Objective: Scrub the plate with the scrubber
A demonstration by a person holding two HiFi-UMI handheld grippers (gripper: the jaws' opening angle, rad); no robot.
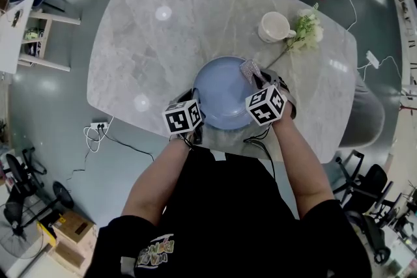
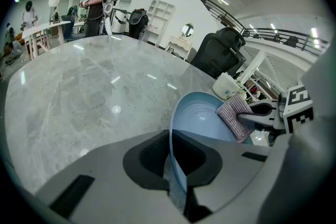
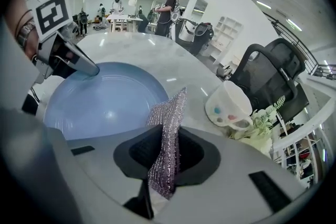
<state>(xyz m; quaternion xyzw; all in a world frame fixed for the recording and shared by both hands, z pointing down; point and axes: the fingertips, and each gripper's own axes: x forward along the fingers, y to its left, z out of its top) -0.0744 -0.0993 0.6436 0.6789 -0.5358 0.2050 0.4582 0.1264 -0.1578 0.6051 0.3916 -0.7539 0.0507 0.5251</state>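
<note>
From the head view we see the blue plate (image 1: pixel 221 94) at the near edge of the grey marble table (image 1: pixel 163 42), with a gripper on either side of it. Our left gripper (image 1: pixel 193 106) is at the plate's left rim. Our right gripper (image 1: pixel 258 83) is at its right, with the scrubber (image 1: pixel 249 68) poking out over the far right part of the rim.

Only the left gripper view shows us how that claw stands. Its jaws are closed nearly together on the plate's rim, which runs edge-on between them, with the plate tilted up on its side. From here we also see the silvery purple scrubber lying against the inner face of the plate, which the head view leaves unclear.

The right gripper view shows its jaws pinched on the scrubber, which stands upright between them with its top corner sticking out towards the plate.

A white cup (image 1: pixel 273 27) and a spray of pale flowers (image 1: pixel 306 30) sit farther back on the table. The right gripper view adds coloured dots on the cup, a black office chair (image 3: pixel 268 76) and people standing in the room behind.
</note>
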